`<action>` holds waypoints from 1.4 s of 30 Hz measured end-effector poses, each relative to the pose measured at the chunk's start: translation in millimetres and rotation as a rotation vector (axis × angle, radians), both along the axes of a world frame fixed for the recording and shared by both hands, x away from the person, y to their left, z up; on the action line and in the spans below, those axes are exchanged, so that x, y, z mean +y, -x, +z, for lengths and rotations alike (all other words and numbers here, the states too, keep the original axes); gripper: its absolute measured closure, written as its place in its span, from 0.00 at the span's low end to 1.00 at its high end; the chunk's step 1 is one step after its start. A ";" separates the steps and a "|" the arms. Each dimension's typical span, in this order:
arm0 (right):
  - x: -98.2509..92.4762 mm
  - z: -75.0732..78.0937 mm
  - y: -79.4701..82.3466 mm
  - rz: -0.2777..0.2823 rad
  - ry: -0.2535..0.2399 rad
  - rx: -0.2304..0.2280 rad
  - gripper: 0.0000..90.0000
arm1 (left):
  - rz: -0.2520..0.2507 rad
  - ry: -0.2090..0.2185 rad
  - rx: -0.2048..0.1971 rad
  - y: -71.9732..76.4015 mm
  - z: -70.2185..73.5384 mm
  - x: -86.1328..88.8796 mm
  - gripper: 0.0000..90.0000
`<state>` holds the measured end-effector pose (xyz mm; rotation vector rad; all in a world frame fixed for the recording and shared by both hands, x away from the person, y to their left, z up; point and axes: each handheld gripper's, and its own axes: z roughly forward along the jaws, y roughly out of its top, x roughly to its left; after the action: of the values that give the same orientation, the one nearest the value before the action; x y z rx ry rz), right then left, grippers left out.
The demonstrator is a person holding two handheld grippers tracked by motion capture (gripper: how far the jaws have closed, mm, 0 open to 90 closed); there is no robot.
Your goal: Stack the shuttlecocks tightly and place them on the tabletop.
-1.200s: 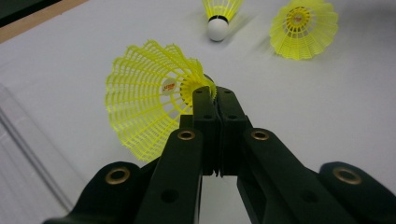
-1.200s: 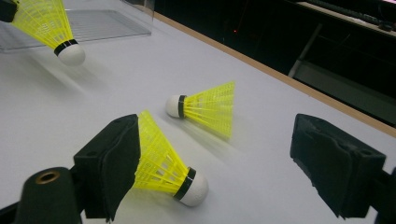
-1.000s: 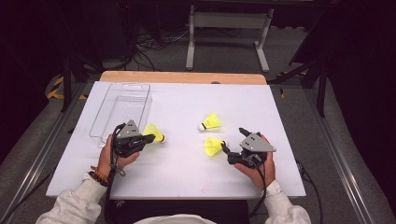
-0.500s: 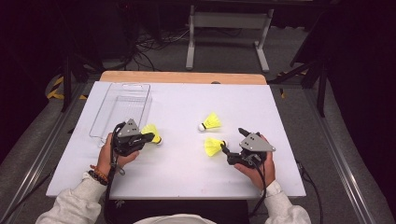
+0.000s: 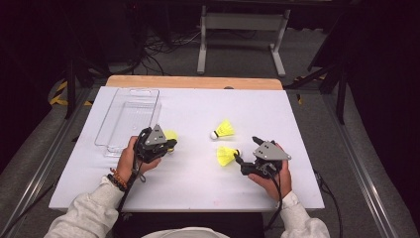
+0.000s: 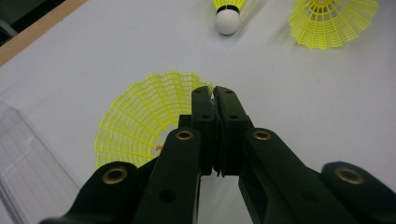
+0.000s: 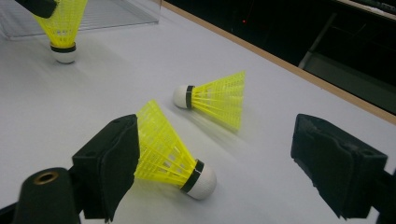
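Since the earlier high view, the left gripper has been carried toward ten o'clock, closer to the clear rectangular plastic tray, and the yellow mesh-skirted shuttlecock with a white rounded cork has gone with it; the right gripper has kept its place.

Nearest the person, at about five o'clock on the white-covered table, the right gripper's black padded fingers are held wide apart around a second yellow shuttlecock lying on its side. One finger is seen just beside, perhaps touching, its skirt; the other is well apart, so nothing is gripped. This looks like a grasp being lined up.

At about eight o'clock the left gripper's fingers are closed on the rim of the first shuttlecock's skirt, a thin hold that suits the light, springy lattice. In the right gripper view that shuttlecock hangs cork-down at or just above the table, presumably for setting in the tray.

Farther off, near the table's middle, a third yellow shuttlecock lies on its side, a black band between cork and skirt, apart from both grippers.

Farthest, at ten o'clock, the tray is glossy and see-through, with a ribbed floor and nothing in it.
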<state>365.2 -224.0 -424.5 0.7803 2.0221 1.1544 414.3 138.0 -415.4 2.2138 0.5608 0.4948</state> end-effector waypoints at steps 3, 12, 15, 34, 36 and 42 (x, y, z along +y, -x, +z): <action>-1.7 0.8 0.5 0.001 -0.004 -0.002 0.19 | 0.000 -0.012 -0.008 0.7 1.8 2.5 0.99; -3.1 2.7 0.3 -0.006 -0.014 -0.006 0.19 | 0.030 -0.006 -0.036 -3.4 14.6 19.4 1.00; -2.9 2.1 -0.5 -0.006 -0.012 -0.002 0.19 | 0.047 -0.016 -0.042 -7.9 18.8 24.9 1.00; -0.6 -2.4 -2.2 0.021 0.006 0.022 0.18 | -0.013 -0.195 -0.023 -18.3 4.0 -14.6 0.95; -0.4 -2.4 -2.0 0.023 0.008 0.022 0.18 | -0.027 -0.195 -0.016 -18.8 1.7 -19.7 0.95; 1.3 -4.0 -2.7 0.032 0.018 0.032 0.18 | -0.014 -0.217 -0.036 -17.5 -6.7 -40.8 0.95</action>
<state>367.9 -222.7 -428.5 0.7644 2.0758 1.1470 431.8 97.3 -422.0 2.4072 0.4920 0.6125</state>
